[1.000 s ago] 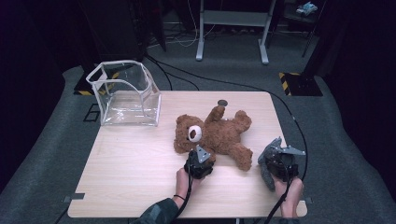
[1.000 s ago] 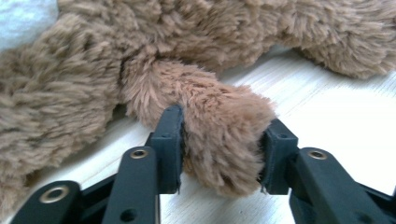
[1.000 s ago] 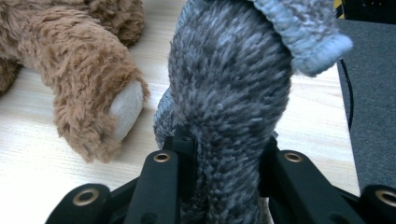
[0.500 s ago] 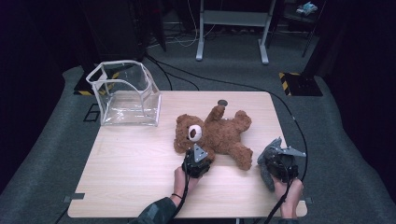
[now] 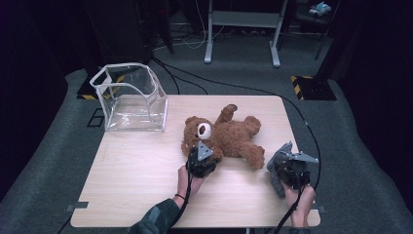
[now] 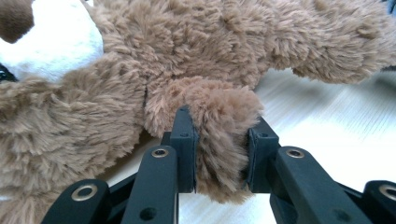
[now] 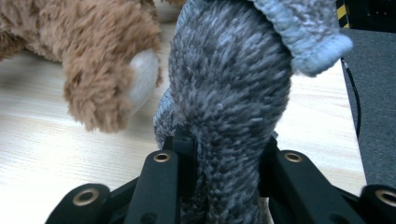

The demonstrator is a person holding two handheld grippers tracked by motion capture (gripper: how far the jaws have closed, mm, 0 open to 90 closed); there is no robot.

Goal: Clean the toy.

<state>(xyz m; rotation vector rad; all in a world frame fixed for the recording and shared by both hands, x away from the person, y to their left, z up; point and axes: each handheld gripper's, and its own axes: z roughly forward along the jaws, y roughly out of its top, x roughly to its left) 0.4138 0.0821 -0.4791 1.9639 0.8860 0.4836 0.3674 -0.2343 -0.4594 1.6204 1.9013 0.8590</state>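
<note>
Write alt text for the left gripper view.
The left hand-held gripper pinches a brown teddy bear's furry paw between two black jaws, above a pale wooden table. The bear's white muzzle shows top left.

Brown plush teddy bear (image 5: 229,136): shaggy fur, white muzzle, pale paw pads. It lies sprawled on its back near the middle of the bench, head toward the clear bin side, limbs spread, one arm raised toward the far edge. Grey plush toy (image 5: 285,163): short speckled fur with a lighter knitted part, positioned just beside the bear's near leg.
</note>
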